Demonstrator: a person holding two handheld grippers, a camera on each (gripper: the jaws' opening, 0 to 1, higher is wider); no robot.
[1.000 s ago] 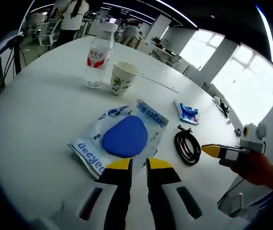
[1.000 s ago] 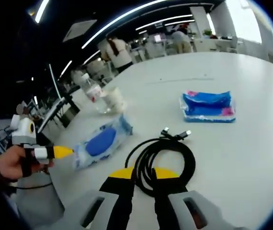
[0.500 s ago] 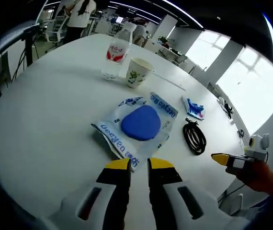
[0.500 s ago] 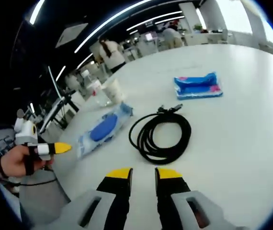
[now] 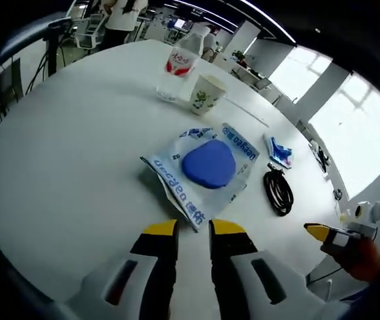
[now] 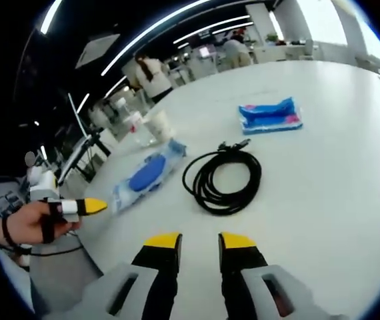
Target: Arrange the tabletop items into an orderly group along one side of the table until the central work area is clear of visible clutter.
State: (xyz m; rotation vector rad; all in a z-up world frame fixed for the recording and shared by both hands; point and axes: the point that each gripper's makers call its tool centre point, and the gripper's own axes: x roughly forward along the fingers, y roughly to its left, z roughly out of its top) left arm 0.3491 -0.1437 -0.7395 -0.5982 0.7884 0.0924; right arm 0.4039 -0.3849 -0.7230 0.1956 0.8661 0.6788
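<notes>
Both grippers had backed away from the cable (image 6: 223,182), left (image 5: 193,229) and right (image 6: 199,239) jaws slightly parted and empty; regrasping carelessly risked uncoiling it toward the wipes (image 5: 207,165).

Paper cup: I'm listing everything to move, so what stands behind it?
A water bottle stands just behind the paper cup, partly overlapped by it. Whether they touch, and what the cup holds, cannot be seen.

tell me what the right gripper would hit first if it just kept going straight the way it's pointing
Most likely the coiled black cable. It lies on the white table just ahead of the right gripper, whose jaws stand apart and empty, with bare tabletop between. Depth is hard to judge through the fisheye, so it might skim over it.
</notes>
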